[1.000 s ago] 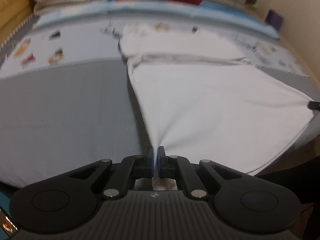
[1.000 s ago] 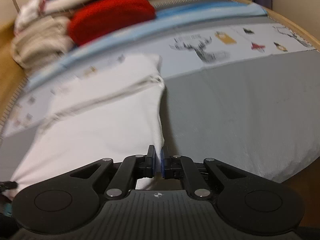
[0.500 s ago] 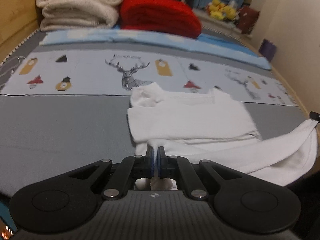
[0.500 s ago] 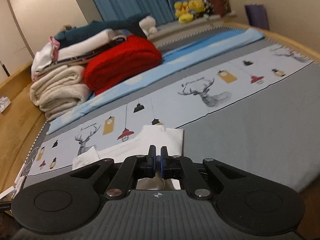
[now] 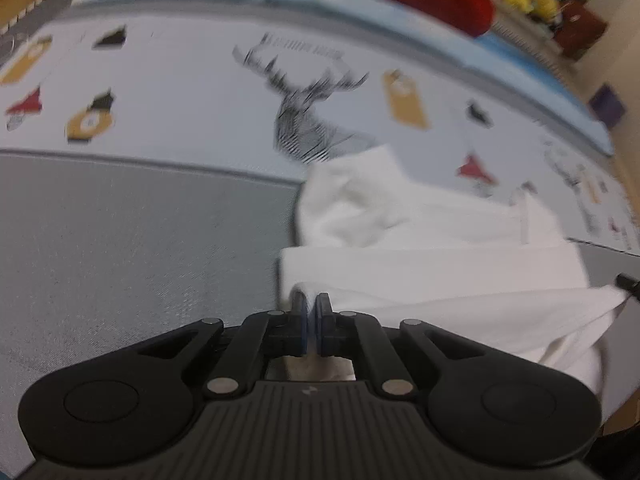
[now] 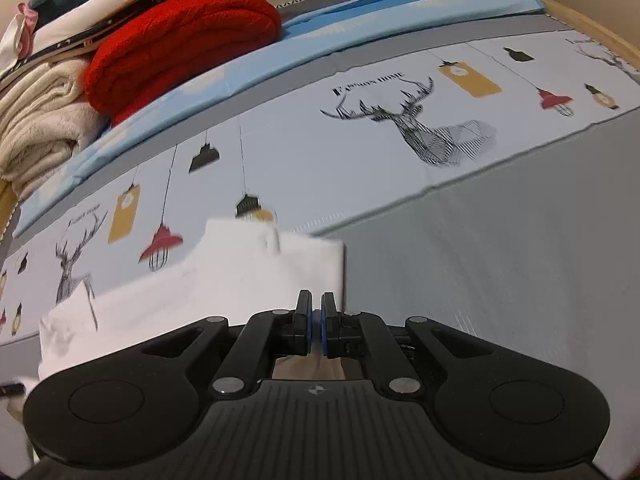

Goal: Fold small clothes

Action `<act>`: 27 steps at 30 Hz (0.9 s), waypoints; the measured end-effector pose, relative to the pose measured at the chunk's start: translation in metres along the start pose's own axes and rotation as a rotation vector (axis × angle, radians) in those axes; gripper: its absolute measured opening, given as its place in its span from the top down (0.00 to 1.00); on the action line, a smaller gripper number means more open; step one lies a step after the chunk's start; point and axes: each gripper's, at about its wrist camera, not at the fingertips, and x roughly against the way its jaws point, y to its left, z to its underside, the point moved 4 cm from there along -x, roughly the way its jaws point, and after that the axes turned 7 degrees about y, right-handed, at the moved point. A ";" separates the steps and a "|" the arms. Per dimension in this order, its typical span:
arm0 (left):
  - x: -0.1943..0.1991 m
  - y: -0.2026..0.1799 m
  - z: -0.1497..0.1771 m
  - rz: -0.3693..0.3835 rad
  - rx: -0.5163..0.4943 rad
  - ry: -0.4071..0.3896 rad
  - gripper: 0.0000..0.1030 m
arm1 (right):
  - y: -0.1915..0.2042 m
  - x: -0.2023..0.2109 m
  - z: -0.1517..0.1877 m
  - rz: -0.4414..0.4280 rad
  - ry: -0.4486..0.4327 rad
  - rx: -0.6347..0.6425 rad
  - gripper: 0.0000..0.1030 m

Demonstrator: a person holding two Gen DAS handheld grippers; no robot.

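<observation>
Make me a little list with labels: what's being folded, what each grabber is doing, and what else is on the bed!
Being folded: white garment, partly folded, lying on the bed cover
Left gripper: shut, pinching one edge of the garment
Right gripper: shut, pinching another edge of it
Bed cover print: deer head, hanging lamps, tags
Far end of the bed: red knit blanket, cream towels

Right gripper (image 6: 316, 320) jaws pinch white garment (image 6: 240, 280).
</observation>
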 end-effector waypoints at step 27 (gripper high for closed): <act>-0.007 0.005 0.041 -0.081 -0.148 0.086 0.42 | 0.005 -0.018 0.045 0.055 0.190 0.163 0.77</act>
